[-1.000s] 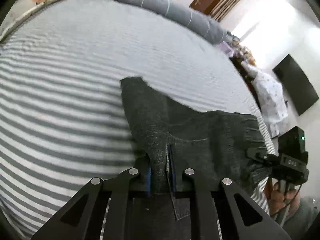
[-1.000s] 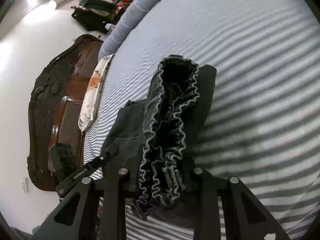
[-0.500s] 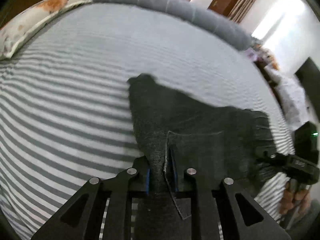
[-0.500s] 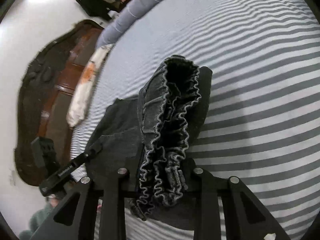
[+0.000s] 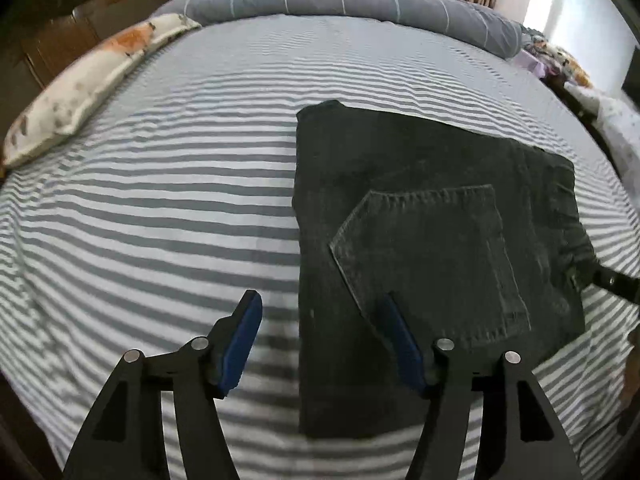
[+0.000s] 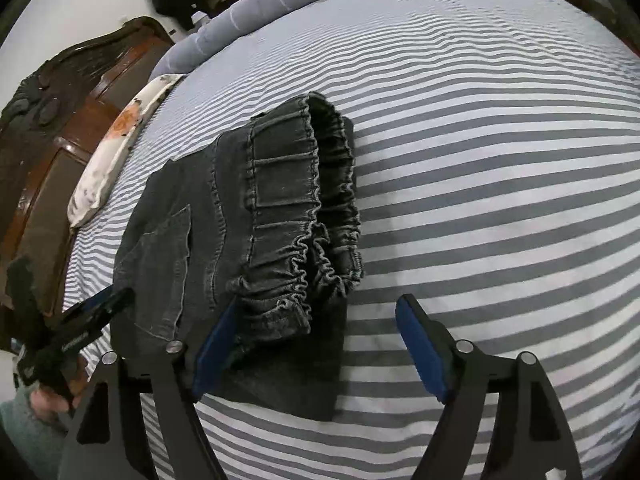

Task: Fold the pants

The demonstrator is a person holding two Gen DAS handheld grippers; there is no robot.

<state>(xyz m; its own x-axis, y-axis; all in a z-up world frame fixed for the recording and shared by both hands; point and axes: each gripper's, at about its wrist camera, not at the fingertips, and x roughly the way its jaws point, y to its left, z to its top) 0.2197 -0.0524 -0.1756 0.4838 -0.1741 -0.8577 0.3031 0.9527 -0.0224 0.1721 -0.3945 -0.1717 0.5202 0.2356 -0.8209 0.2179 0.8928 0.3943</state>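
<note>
The folded pants (image 5: 432, 216) lie flat on the striped bed (image 5: 160, 208), long axis running between both grippers: the left gripper (image 5: 320, 344) and the right gripper (image 6: 316, 356) each straddle one end's edge, fingers spread wide, holding nothing.

The left wrist view looks low and close over the striped bed (image 5: 160, 208) toward the bolster (image 5: 340, 0) at 12 o'clock. The right wrist view, equally near, faces the headboard (image 6: 48, 128) at 10 o'clock. Both share the folded pants (image 5: 420, 232) and the pillow (image 6: 116, 148).
</note>
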